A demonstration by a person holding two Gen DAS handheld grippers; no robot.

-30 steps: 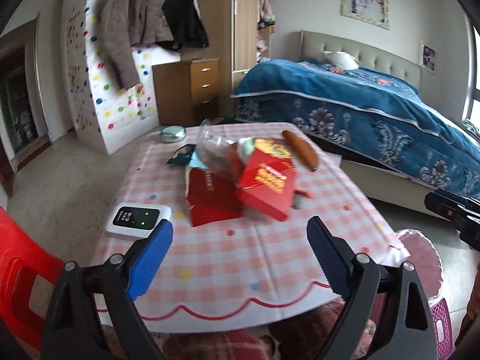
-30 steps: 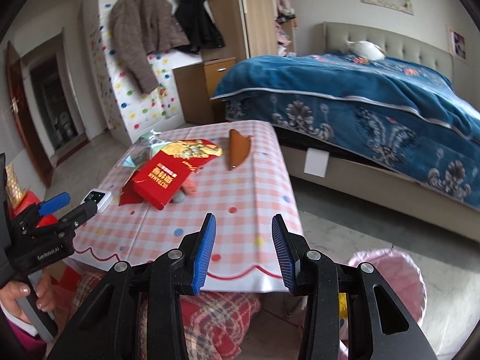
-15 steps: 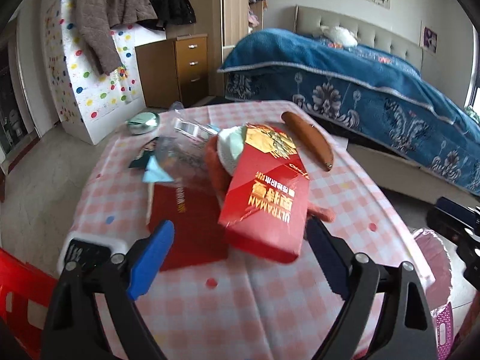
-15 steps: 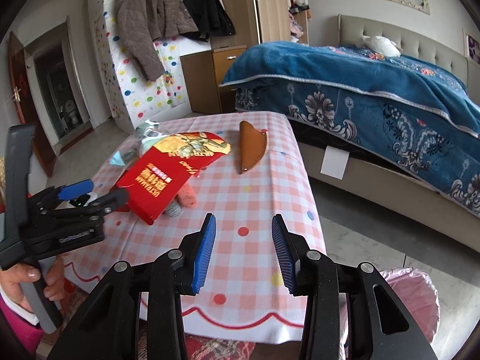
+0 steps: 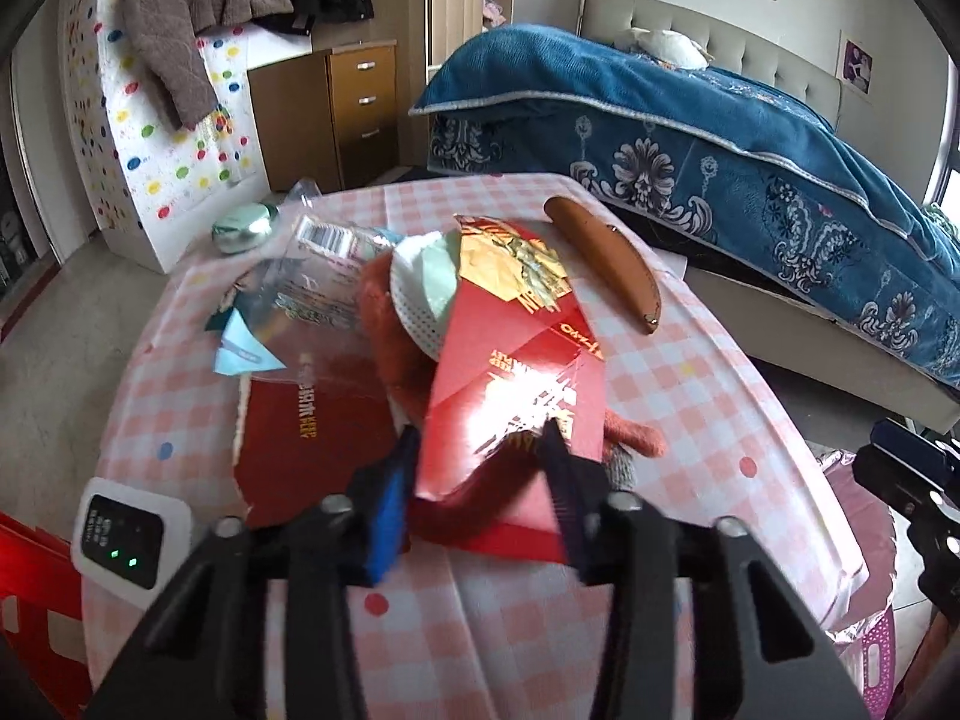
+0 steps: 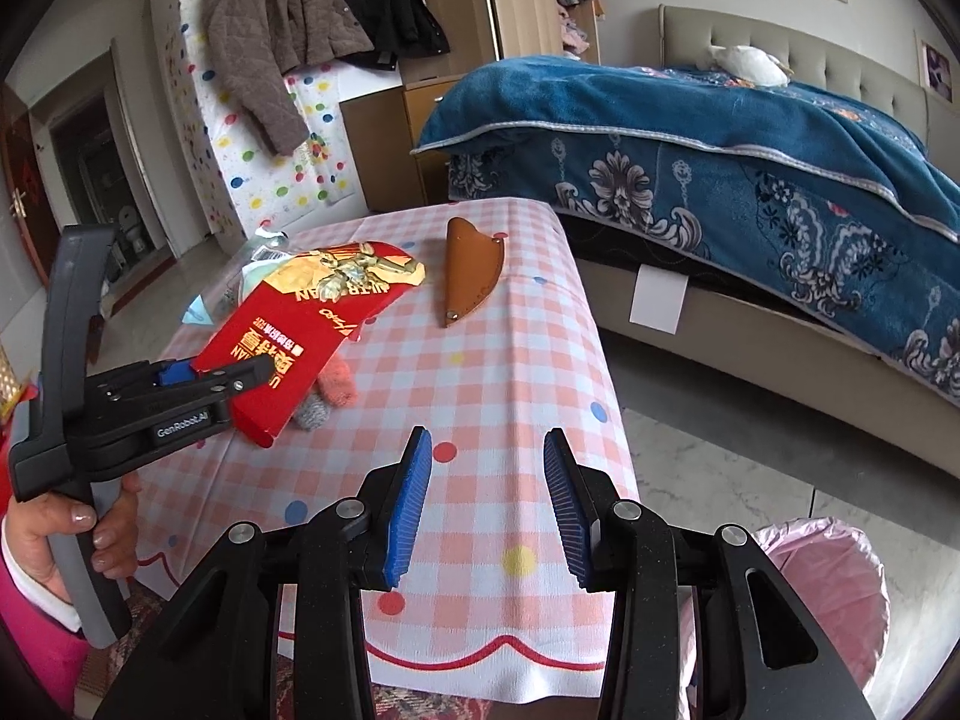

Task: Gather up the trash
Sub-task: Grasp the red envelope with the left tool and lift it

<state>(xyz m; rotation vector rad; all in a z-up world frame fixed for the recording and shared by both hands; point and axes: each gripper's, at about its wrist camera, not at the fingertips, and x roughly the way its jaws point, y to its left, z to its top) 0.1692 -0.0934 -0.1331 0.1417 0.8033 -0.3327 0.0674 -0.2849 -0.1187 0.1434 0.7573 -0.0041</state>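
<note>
A red and gold carton (image 5: 516, 372) lies tilted on a pile of trash on the pink checked table (image 5: 708, 420). My left gripper (image 5: 474, 462) has closed on the near end of the carton, one finger on each side; it also shows in the right wrist view (image 6: 210, 375) gripping the carton (image 6: 300, 336). Under the carton lie a flat red box (image 5: 312, 438), clear plastic wrapping (image 5: 312, 282), a white mask (image 5: 420, 288) and an orange knitted thing (image 5: 630, 438). My right gripper (image 6: 486, 498) is open and empty over the table's near right edge.
A brown leather sheath (image 6: 471, 270) lies at the table's far side. A white device with green lights (image 5: 129, 534) sits at the left edge, a round green tin (image 5: 243, 228) at the back. A pink-lined bin (image 6: 816, 594) stands on the floor right of the table. A bed stands beyond.
My left gripper moved forward to the pile and shut on the near end of the red carton. My right gripper stayed open and moved a little closer over the table.
</note>
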